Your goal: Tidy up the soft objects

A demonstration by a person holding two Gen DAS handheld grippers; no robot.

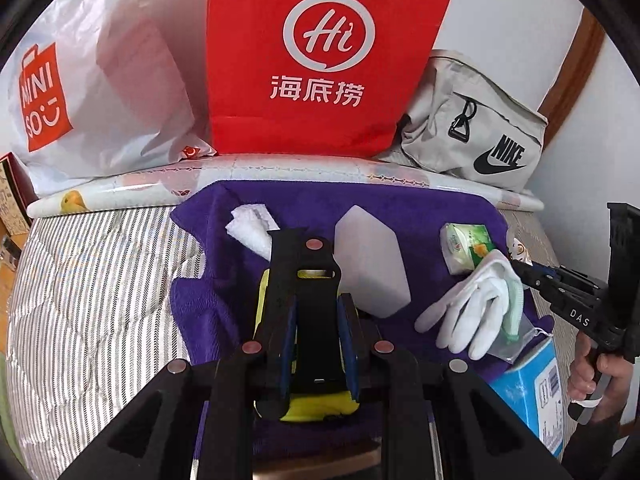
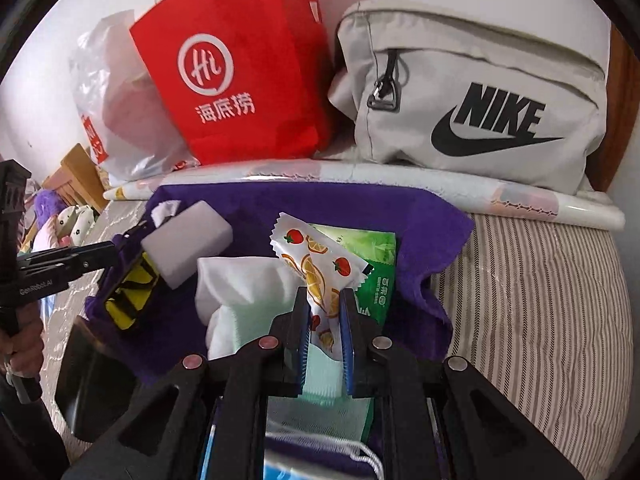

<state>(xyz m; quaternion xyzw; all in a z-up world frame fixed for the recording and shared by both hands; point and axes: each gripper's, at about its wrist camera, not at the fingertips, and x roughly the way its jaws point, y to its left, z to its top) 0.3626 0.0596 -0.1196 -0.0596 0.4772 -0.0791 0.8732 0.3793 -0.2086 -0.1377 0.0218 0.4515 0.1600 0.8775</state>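
A purple towel (image 1: 400, 208) lies on the bed and carries the soft things. My left gripper (image 1: 316, 312) is shut on a black and yellow strap object (image 1: 308, 400); it also shows in the right wrist view (image 2: 128, 292). A white sponge block (image 1: 372, 268) lies just right of it, crumpled white paper (image 1: 250, 226) to the left. My right gripper (image 2: 325, 320) is shut on a fruit-print sachet (image 2: 316, 264) and holds it over white gloves (image 2: 240, 288) and a green tissue pack (image 2: 368, 264). The gloves (image 1: 476, 312) and tissue pack (image 1: 466, 246) show in the left wrist view too.
Against the wall stand a white Miniso bag (image 1: 92, 92), a red Hi bag (image 1: 320, 60) and a grey Nike bag (image 1: 476, 124). A rolled printed sheet (image 1: 280, 172) lies before them. A blue box (image 1: 536, 388) sits at the towel's right. The striped quilt (image 1: 92, 288) surrounds it.
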